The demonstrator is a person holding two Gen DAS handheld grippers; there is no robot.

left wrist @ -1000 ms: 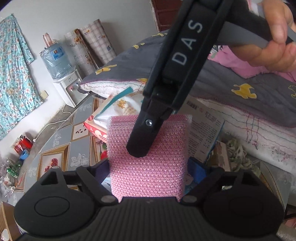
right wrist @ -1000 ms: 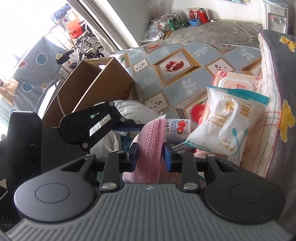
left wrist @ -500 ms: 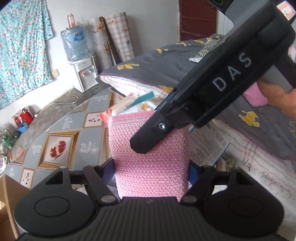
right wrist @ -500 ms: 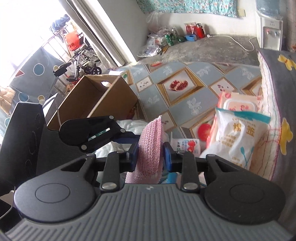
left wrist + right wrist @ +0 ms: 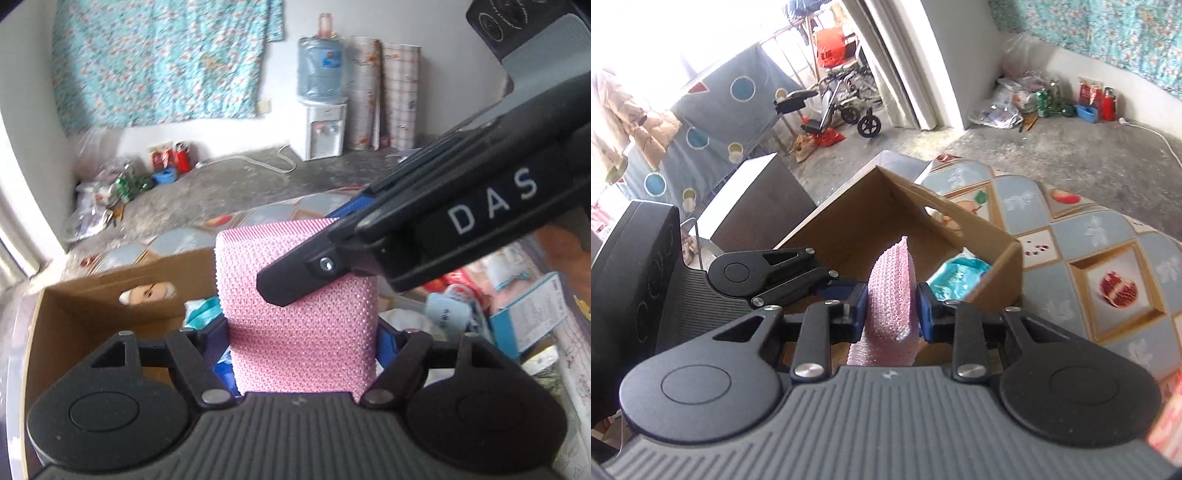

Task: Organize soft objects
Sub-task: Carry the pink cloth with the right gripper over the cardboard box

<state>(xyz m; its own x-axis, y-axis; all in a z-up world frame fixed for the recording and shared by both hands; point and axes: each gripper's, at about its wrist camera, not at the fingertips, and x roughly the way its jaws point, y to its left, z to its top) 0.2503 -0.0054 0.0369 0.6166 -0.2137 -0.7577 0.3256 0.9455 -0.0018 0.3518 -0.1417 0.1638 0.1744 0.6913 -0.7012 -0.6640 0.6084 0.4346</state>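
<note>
While both grippers grip the same pink knitted sponge pad, it hangs above the open cardboard box. From the left wrist view, the left gripper holds the pad across its broad face; its jaws, set fairly wide, have just been closing and press against both side edges. From the right wrist view, the right gripper clamps the pad edge-on, with its blue pads set narrow against the two faces. From the left wrist view, the right gripper enters from the right above the box, and its black finger lies across the pad's upper face.

Inside the box lies a teal packet, just behind the pad. The box stands on a tablecloth with a fruit pattern. Beyond the box, across a bare concrete floor, stand a water dispenser with a blue bottle, two rolls of patterned sheet beside it, and a turquoise floral cloth on the wall. A wheelchair stands by the bright doorway, far behind the box.

Right of the box, mixed packets and a light-blue carton are blurred; their labels cannot be read. The pad's lower edge is hidden behind each gripper body.
</note>
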